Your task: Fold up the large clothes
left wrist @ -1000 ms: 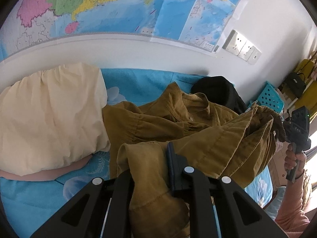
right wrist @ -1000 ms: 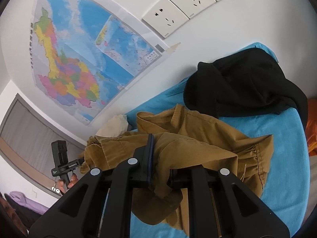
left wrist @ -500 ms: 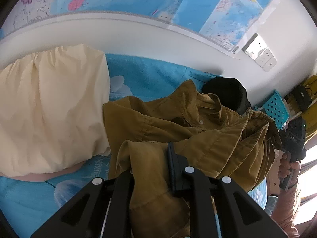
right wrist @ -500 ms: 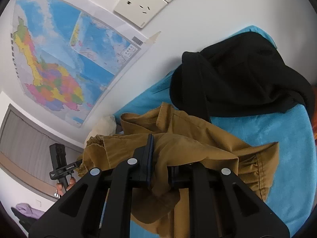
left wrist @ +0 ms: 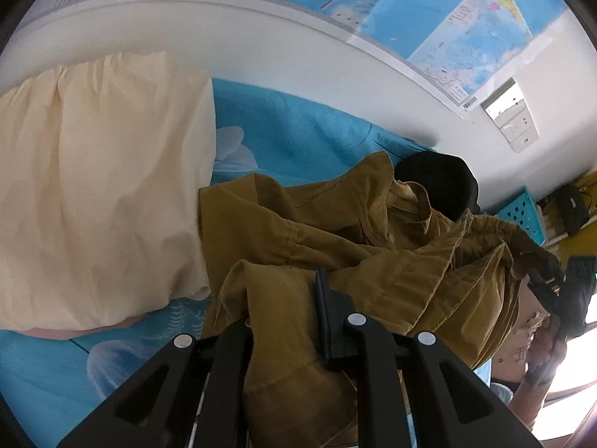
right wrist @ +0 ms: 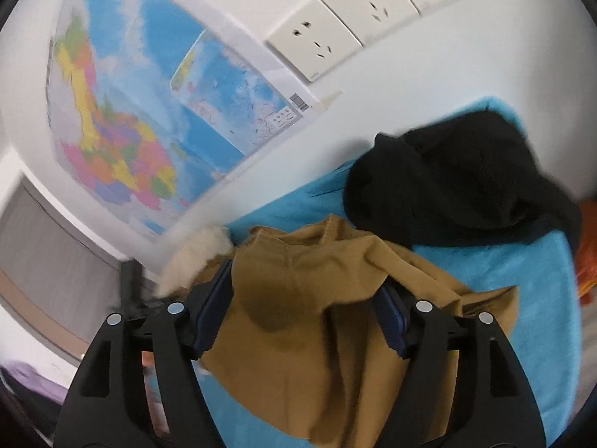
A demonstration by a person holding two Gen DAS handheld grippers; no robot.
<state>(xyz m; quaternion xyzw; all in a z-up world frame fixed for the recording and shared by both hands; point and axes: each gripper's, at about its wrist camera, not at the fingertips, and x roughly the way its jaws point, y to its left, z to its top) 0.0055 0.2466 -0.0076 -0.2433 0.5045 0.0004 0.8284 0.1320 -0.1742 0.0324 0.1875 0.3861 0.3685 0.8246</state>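
A mustard-brown shirt (left wrist: 335, 231) lies bunched on the blue bedsheet (left wrist: 298, 138). My left gripper (left wrist: 291, 291) is shut on a fold of its fabric, which drapes over the left finger and hides it. In the right wrist view the same shirt (right wrist: 335, 261) hangs slack between the fingers of my right gripper (right wrist: 302, 302). Its jaws are opening wide, and the blue pads (right wrist: 388, 310) stand off the cloth. The right gripper (left wrist: 574, 291) also shows in the left wrist view at the far right, in a person's hand, beside the shirt's raised edge.
A cream pillow (left wrist: 93, 186) fills the left of the bed. A black garment (right wrist: 447, 186) lies heaped against the white wall behind the shirt. A map (right wrist: 130, 130) and sockets (right wrist: 335, 37) are on the wall. A teal basket (left wrist: 522, 212) stands beyond the bed's end.
The right gripper's jaws have sprung apart and let go of the shirt fold they pinched. The left gripper has sunk a little and rolled, still gripping the shirt.
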